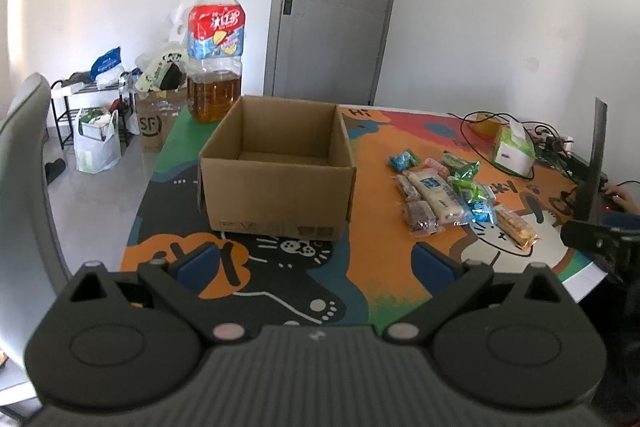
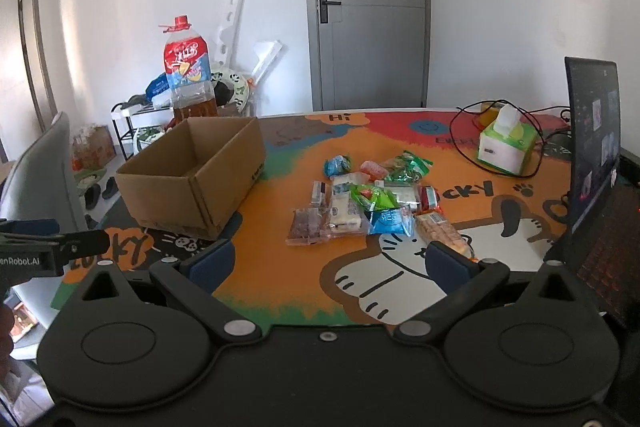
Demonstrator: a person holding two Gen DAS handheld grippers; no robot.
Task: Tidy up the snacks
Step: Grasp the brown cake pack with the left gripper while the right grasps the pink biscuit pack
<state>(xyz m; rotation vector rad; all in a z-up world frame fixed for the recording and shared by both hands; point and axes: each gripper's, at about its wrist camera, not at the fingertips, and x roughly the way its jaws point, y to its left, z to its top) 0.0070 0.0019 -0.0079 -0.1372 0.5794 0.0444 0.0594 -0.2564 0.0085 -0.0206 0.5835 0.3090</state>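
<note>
An open cardboard box stands on the colourful table mat, and its visible inside holds nothing. A pile of wrapped snacks lies to its right. My left gripper is open, hovering in front of the box with nothing between its blue fingers. My right gripper is open too, just short of the snack pile, its right finger close to an orange-wrapped biscuit pack. The body of the left gripper shows at the left edge of the right wrist view.
A big oil bottle stands behind the box. A green tissue box and black cables sit at the back right. An open laptop stands along the right edge. A grey chair is at the left.
</note>
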